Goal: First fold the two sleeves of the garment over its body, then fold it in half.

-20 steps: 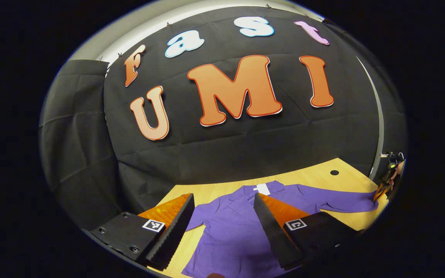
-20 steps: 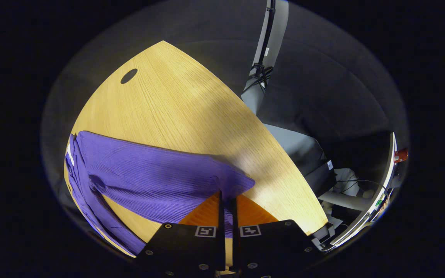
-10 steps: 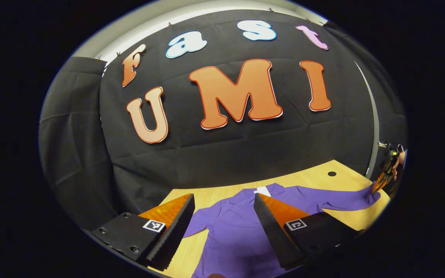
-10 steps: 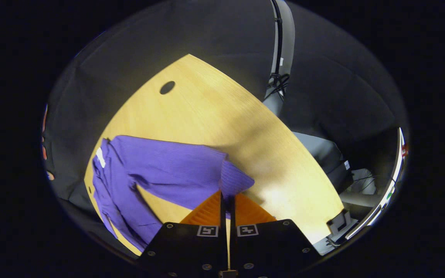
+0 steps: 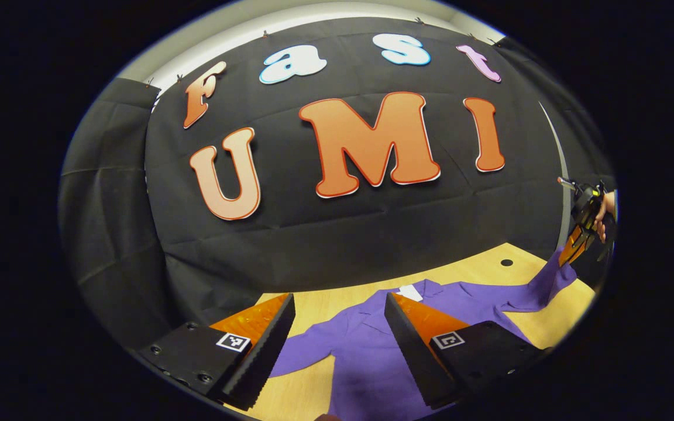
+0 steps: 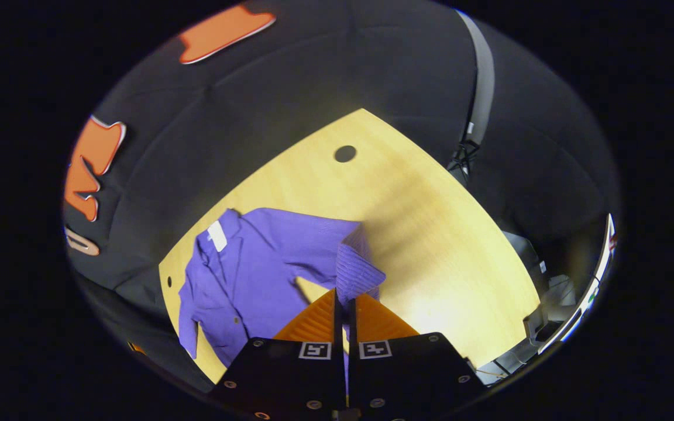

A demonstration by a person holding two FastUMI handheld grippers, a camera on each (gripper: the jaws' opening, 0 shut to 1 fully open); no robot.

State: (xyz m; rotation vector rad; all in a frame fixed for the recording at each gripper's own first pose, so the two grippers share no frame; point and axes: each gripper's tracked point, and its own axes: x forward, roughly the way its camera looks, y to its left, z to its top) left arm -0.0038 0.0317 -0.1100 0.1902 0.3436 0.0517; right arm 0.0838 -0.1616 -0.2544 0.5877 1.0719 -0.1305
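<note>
A purple collared shirt [image 6: 243, 275] lies spread on the wooden table [image 6: 430, 234], its white neck label [image 6: 217, 235] toward the far edge. My right gripper [image 6: 346, 295] is shut on the cuff of one sleeve [image 6: 351, 266], which it holds raised off the table. In the left gripper view that gripper [image 5: 571, 254] hangs at the far right, held by a hand [image 5: 606, 210], with the sleeve [image 5: 542, 280] rising to it. My left gripper [image 5: 338, 298] stands open above the shirt's body [image 5: 366, 351], holding nothing. The other sleeve [image 5: 302, 351] lies flat below its left finger.
A round cable hole [image 6: 345, 154] sits in the table's far corner. A grey post [image 6: 477, 88] with cables stands behind the table. Equipment and wires [image 6: 547, 292] lie beyond the table's right edge. Bare wood stretches to the right of the shirt.
My right gripper has lifted the sleeve cuff off the table and swung it up and in toward the shirt's body. The left gripper stays open, drifting slightly.
</note>
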